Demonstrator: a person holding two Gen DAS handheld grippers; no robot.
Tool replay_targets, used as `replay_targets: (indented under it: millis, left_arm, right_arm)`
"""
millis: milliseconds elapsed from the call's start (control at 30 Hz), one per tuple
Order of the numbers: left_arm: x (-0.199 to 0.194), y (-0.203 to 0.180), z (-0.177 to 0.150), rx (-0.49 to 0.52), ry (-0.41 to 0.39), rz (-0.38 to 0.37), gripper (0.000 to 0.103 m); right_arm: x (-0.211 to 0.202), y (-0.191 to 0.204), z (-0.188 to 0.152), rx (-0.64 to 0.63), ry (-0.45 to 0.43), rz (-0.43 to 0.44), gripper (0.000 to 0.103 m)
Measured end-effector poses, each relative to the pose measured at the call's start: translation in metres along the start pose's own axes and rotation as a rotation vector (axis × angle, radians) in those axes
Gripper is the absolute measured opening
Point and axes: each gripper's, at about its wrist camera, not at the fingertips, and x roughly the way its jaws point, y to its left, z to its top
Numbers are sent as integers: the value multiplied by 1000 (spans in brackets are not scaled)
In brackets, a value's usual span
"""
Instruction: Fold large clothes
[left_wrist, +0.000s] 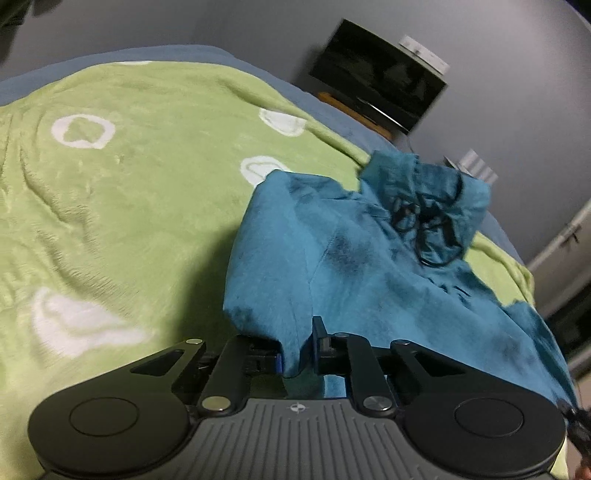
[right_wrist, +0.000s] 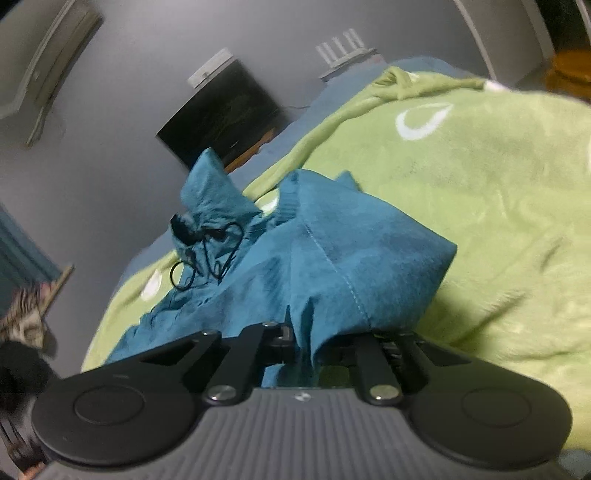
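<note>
Clamped on a fold of the teal cotton garment with a black drawstring (left_wrist: 369, 266), the left gripper (left_wrist: 298, 356) stands almost closed, and the cloth runs up between its black fingers. In the left wrist view the garment stretches away from this gripper toward the far right corner of the green fleece blanket with white heart shapes (left_wrist: 129, 184). Its gathered end with the black drawstring (left_wrist: 428, 221) lies farthest from the claw. A dark screen on a low wooden stand (left_wrist: 376, 74) is behind the bed, by the grey wall.

In the right wrist view the right gripper (right_wrist: 308, 349) is also closed narrow on a pinch of the same garment (right_wrist: 332, 251), at a stitched seam. From here the cloth runs forward and to the left, and the drawstring end (right_wrist: 207, 243) points to the far left edge of the blanket (right_wrist: 480, 184).

So both claws hold the near edge, side by side, and the long axis goes away from the person. I judge that the next fold must carry this near edge forward over the far end, with both hands equally near.
</note>
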Motion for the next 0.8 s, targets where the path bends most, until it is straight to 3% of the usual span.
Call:
replay_targets:
  millis: [133,200,233,267,300,333,367,400,533,600,700,800]
  left_arm:
    - [-26,18,0,-50,41,-48,18]
    - [-36,24,1,-34,52,-2,31]
    - [-42,24,3,-18,42,29,41]
    - [-49,24,4,6,24,68,60]
    - [-59,20,4,37,-23,115,71]
    - [-69,18,5,62,-76,154,92]
    - [-79,14,4,86,-135,176,97]
    - [-89,8,5,116,-190,176,98]
    - [-103,-27,9,229,-325,218,103]
    - [-104,-51,6,297,-382,223,103]
    - [-92,-87,11,369,-377,176,103]
    - [-67,-124,19,391,-330,63,103]
  right_arm:
    - [-19,5,-3,-45,64,-36,8]
    - [-20,3,-1,-45,77,-85,18]
    - [-23,2,1,-42,70,-111,23]
    - [-24,1,3,-35,60,-135,34]
    - [-28,0,3,-24,49,-145,43]
    - [-31,-1,3,-15,34,-144,47]
    - [-34,0,2,-14,16,-146,55]
    - [-37,1,2,-23,-4,-160,63]
    - [-53,17,0,-110,-130,-268,75]
    - [-62,23,-1,-144,-221,-277,93]
    - [-73,33,-2,-202,-340,-237,101]
    - [-59,49,-2,-320,-306,-170,102]
